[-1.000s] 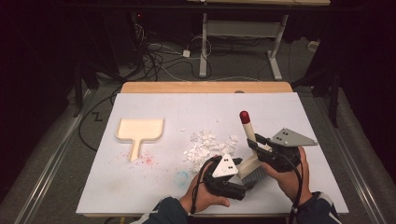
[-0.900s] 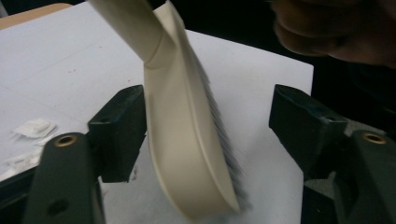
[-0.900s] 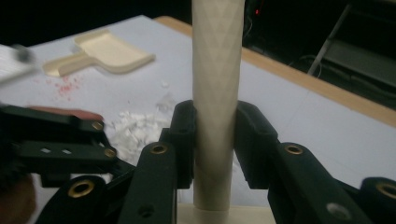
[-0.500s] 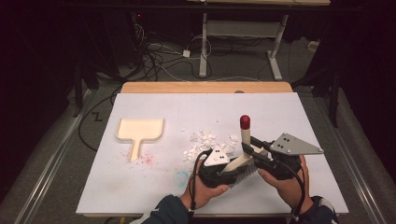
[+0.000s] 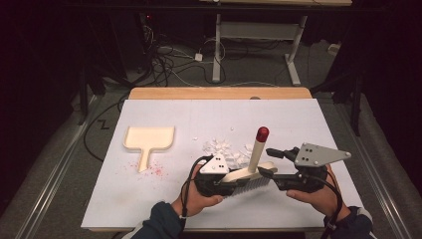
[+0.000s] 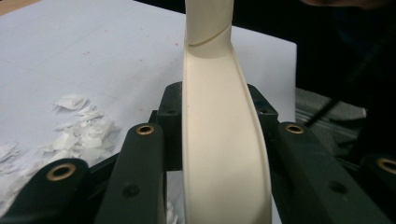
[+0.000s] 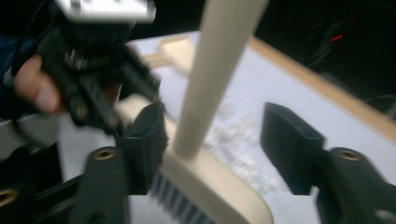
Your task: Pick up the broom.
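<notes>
From above, the brush has changed hands: a second back the right gripper held it and the left gripper stood open beside it, while now the left one is clamped on the brush's cream back and the right one's jaws have just been opening, with the handle between them. I'd judge the handover nearly done, leaving the left hand to sweep the paper scraps toward the dustpan, which lies well apart at the table's left. The brush sits near the front edge, bristles down, its red-tipped handle tilted up. In the left gripper view, the left gripper presses both jaws against the sides of the brush, scraps lying just beside. In the right gripper view, the right gripper stands spread, the left jaw near the handle of the brush, the right jaw clear of it; no grip there.
</notes>
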{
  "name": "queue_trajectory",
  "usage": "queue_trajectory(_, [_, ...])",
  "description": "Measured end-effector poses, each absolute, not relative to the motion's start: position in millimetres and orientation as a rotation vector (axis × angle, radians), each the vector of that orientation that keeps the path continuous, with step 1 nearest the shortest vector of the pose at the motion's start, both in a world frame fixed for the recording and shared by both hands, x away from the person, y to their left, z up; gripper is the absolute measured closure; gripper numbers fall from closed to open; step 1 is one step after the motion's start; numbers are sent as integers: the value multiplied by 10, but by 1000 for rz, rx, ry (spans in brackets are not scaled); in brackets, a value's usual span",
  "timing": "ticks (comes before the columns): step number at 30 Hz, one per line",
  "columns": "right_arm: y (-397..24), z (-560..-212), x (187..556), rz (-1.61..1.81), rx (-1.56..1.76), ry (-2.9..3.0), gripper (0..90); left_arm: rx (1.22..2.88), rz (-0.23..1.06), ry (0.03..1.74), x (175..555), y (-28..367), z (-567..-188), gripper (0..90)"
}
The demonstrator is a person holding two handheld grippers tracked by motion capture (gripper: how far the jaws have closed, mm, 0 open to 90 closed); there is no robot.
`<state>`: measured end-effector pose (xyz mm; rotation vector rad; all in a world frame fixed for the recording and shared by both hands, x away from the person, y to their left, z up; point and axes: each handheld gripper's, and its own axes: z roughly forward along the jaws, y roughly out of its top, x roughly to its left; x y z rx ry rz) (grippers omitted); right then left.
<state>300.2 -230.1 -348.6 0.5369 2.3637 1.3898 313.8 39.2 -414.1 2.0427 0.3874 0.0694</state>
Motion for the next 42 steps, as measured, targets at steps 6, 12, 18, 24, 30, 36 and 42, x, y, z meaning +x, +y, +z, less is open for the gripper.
queue_trajectory(6, [-2180,-3798,3129,1261,362,2637,334,2072,-17,251,3091,528,-4068,645])
queue_trajectory(12, [-1952,-3943,3087,1280,148,2813,548,2123,-31,121,2980,510,-4022,643])
queue_trajectory(18, [-1939,-3951,3063,1289,84,2804,662,2154,35,134,2972,519,-4014,549])
queue_trajectory(24, [-2000,-3921,3074,1222,204,2743,686,2171,208,250,2992,613,-4002,379])
queue_trajectory(30, [-2158,-3820,3156,1243,368,2611,686,2169,431,360,2947,926,-4055,307])
queue_trajectory(36, [-2284,-3756,3246,1237,488,2531,686,2139,532,469,2922,1213,-4166,216])
queue_trajectory(42, [-2413,-3719,3323,1235,600,2472,685,2095,640,564,2861,1541,-4317,177])
